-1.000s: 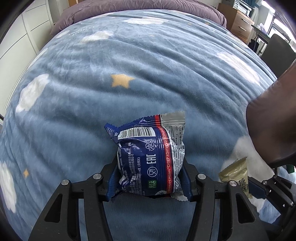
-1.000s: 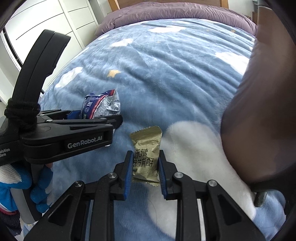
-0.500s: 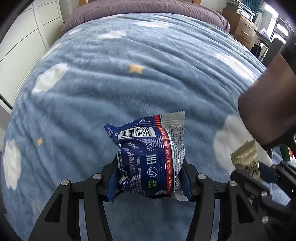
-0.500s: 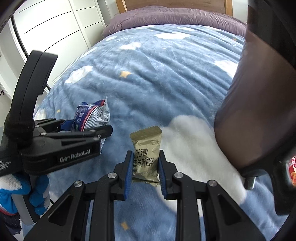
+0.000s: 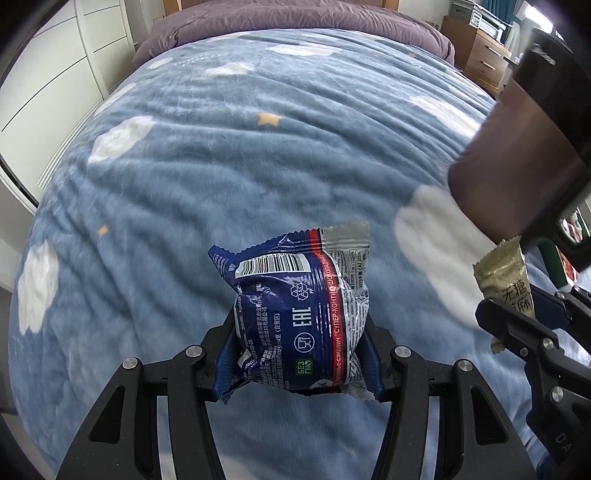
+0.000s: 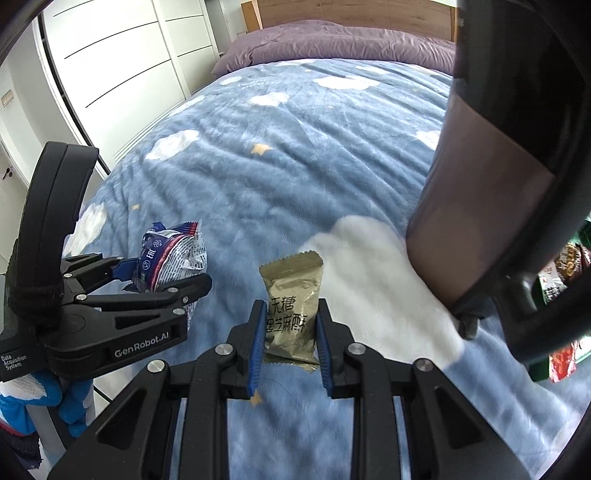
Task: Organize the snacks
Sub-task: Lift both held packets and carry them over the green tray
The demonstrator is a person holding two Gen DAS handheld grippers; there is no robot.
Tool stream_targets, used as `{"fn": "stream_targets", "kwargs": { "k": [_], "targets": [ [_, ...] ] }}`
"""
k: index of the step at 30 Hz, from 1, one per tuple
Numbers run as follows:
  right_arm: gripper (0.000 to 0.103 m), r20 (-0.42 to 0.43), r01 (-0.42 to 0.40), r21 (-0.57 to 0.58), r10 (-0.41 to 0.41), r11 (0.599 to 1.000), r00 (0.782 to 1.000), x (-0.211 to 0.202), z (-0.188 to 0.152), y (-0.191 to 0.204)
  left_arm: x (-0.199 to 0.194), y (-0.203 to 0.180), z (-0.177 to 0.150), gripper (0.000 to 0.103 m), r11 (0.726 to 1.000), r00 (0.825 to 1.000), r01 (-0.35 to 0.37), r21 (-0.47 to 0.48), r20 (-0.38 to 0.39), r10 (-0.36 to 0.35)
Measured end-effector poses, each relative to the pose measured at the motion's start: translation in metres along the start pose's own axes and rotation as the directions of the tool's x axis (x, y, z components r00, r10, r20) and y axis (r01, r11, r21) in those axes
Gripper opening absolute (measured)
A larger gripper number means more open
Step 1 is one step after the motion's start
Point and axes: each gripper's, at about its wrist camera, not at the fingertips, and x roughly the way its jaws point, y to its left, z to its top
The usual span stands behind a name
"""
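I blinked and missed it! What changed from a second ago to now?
Both grippers rose and moved along over the blue blanket, so more of the bed and the bag at the right shows. Nothing was grabbed or dropped: the left gripper still holds the blue snack packet, the right gripper the gold packet.

The blue snack packet (image 5: 301, 317) was glossy, crinkled foil-like film with a silvery edge at 1 o'clock; the gold sachet (image 6: 291, 314) was a duller metallic film, creased. The left hand-held gripper (image 5: 297, 354) and right hand-held gripper (image 6: 290, 339) were matt black plastic with bright metal screw heads and ribbed blue pads (image 6: 257, 343). The blanket (image 5: 258, 177) on the bed looked like soft, ribbed fleece, matt. At 12 o'clock lay a smoother purple cloth quilt (image 6: 332, 48) before a wooden headboard (image 6: 351, 14). The wardrobe doors (image 6: 122, 62) at 10 o'clock were smooth, white and faintly glossy
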Motion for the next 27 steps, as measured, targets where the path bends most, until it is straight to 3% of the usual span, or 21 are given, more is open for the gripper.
{"fn": "stream_targets", "kwargs": {
  "k": [14, 27],
  "targets": [
    [0.004, 0.021, 0.018, 0.001, -0.018, 1.000, 1.000, -0.048, -0.032, -0.011, -0.041, -0.033, -0.038, 0.050, 0.999, 1.000, 0.012, 0.034, 0.018, -0.013],
    [0.004, 0.057, 0.073, 0.065, -0.077, 0.995, 0.995, -0.098, -0.068, -0.035, -0.106, -0.071, -0.062, 0.050, 0.996, 0.994, -0.002, 0.086, 0.111, -0.008]
  ]
}}
